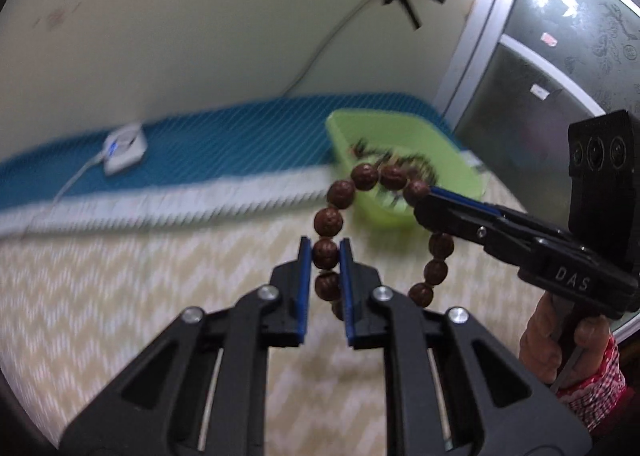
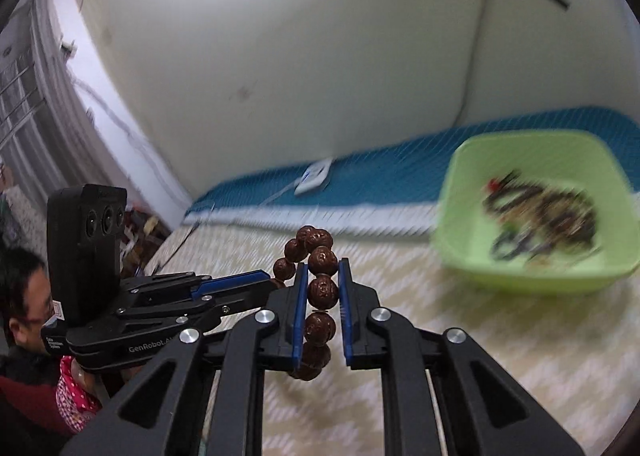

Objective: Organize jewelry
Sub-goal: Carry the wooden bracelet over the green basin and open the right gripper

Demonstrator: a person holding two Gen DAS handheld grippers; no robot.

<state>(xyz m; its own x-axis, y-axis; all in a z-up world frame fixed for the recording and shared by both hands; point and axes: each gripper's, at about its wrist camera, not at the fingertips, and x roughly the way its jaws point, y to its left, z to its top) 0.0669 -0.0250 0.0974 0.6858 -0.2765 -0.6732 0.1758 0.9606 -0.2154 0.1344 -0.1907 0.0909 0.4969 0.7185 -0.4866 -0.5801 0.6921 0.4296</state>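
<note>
A bracelet of large brown carved beads (image 1: 365, 177) hangs in the air between both grippers, above the cream zigzag cloth. My left gripper (image 1: 325, 252) is shut on one bead at the bracelet's left side. My right gripper (image 1: 425, 203) comes in from the right and is shut on the bracelet's other side. In the right wrist view my right gripper (image 2: 323, 288) clamps a bead of the bracelet (image 2: 322, 260), and my left gripper (image 2: 276, 280) reaches in from the left onto it. A light green tray (image 1: 400, 127) with a dark tangle of jewelry stands behind; it also shows in the right wrist view (image 2: 532, 276).
A teal mat (image 1: 224, 143) lies along the wall with a white charger and cable (image 1: 124, 149) on it. A glass door (image 1: 560, 67) stands at the right. A person's face (image 2: 20, 296) is at the far left.
</note>
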